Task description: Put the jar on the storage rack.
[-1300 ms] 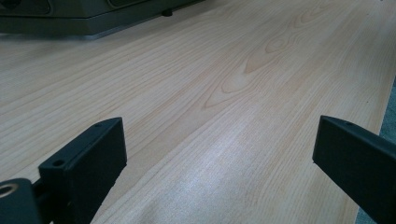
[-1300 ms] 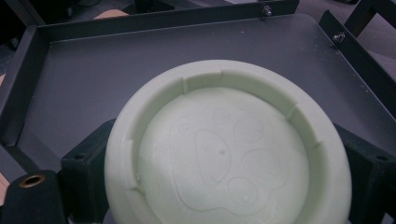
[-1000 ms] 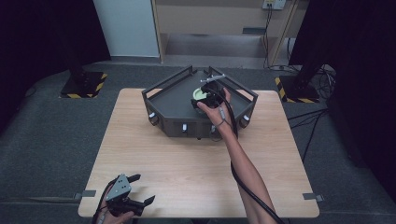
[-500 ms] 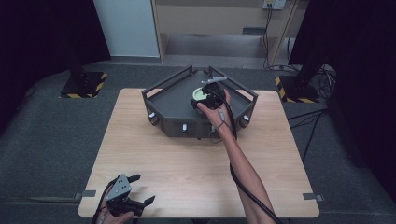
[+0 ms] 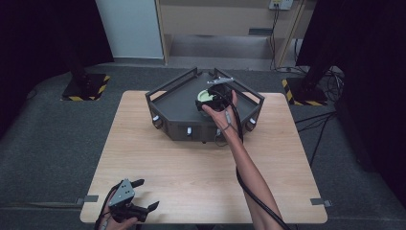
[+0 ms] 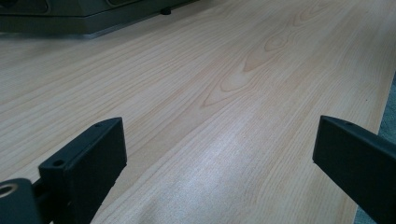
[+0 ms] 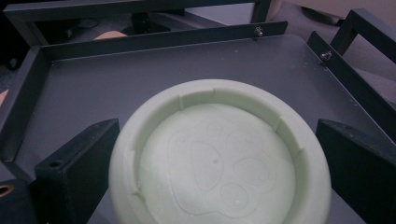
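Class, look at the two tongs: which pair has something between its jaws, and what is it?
The right tongs, over the dark tray: a pale green round lid sits between their open jaws. The left tongs gape over bare table.

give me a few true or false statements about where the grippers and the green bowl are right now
1. The pale green round bowl sits upside down in the dark grey metal tray. True.
2. The right gripper is shut on the bowl. False: its jaws stand open on either side of it.
3. The left gripper is inside the tray. False: it is over the light wooden table, near its front edge.
4. The left gripper is open and holds nothing. True.
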### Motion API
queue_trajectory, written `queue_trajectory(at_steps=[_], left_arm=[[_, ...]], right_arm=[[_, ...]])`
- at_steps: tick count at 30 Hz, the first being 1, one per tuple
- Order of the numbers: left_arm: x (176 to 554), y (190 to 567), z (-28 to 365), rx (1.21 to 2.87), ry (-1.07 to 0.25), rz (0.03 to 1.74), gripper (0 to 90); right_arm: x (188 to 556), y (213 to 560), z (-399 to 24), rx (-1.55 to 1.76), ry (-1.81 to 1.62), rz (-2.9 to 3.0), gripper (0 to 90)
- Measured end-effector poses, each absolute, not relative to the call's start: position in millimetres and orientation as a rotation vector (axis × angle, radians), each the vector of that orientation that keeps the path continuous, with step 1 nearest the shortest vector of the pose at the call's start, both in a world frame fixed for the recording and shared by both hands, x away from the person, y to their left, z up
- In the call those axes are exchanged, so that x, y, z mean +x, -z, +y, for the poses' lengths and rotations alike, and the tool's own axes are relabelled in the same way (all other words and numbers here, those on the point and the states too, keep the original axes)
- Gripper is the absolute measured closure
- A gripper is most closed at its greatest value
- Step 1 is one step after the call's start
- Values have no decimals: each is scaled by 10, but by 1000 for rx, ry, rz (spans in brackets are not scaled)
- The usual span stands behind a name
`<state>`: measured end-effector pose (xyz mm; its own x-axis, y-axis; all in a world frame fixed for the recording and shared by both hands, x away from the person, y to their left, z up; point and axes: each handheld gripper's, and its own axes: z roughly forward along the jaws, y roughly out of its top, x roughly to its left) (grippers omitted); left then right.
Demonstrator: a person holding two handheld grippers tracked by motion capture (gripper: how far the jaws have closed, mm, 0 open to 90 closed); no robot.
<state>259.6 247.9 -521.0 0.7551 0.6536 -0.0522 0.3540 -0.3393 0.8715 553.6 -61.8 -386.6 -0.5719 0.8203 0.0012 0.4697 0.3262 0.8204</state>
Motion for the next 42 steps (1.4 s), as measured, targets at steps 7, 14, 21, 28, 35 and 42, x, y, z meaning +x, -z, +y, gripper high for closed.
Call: queue_trajectory(at_steps=[7, 14, 21, 28, 35, 42], left_arm=[[2597, 5211, 2479, 1955, -376, 765, 16], [2597, 5211, 2477, 1959, -376, 765, 15], [2598, 5210, 2480, 1955, -377, 767, 15], [2599, 5210, 2487, 1949, -378, 772, 14], [2602, 5208, 2495, 1945, -378, 776, 13], [2604, 5208, 2503, 1938, -380, 784, 14]], right_arm=[[5522, 3756, -646, 1123, -1154, 2176, 25], [5468, 3576, -676, 1072, -1182, 2166, 25], [5398, 3420, -659, 1022, -1187, 2171, 26], [5279, 3300, -649, 957, -1200, 2193, 27], [5083, 3175, -694, 860, -1223, 2210, 31], [4875, 3122, -807, 795, -1240, 2230, 32]])
